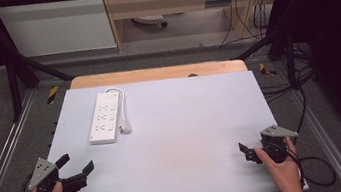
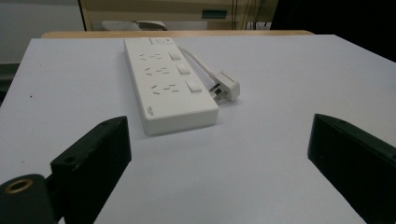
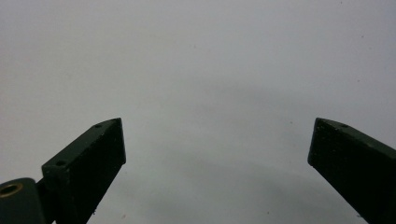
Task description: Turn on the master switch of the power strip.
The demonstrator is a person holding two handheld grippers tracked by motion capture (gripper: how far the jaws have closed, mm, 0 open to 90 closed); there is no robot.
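Note:
A white power strip (image 1: 103,118) lies flat on the pale table (image 1: 187,124) at the back left, with its short cord looped and its white plug (image 1: 125,127) resting beside its right edge. My left gripper (image 1: 77,162) sits at the table's front left corner, held in a hand, open and holding nothing. In the left gripper view the power strip (image 2: 170,84) and plug (image 2: 226,86) lie ahead of the wide-apart jaws of the left gripper (image 2: 219,135). My right gripper (image 1: 247,152) rests at the front right, open. In the right gripper view the right gripper (image 3: 217,135) points at bare table surface.
A wooden board edge (image 1: 155,74) shows behind the pale table top. Metal frame rails (image 1: 15,82) run along both sides. Black cables (image 1: 315,166) trail on the floor at the right. A desk and cabinet (image 1: 166,5) stand beyond the table.

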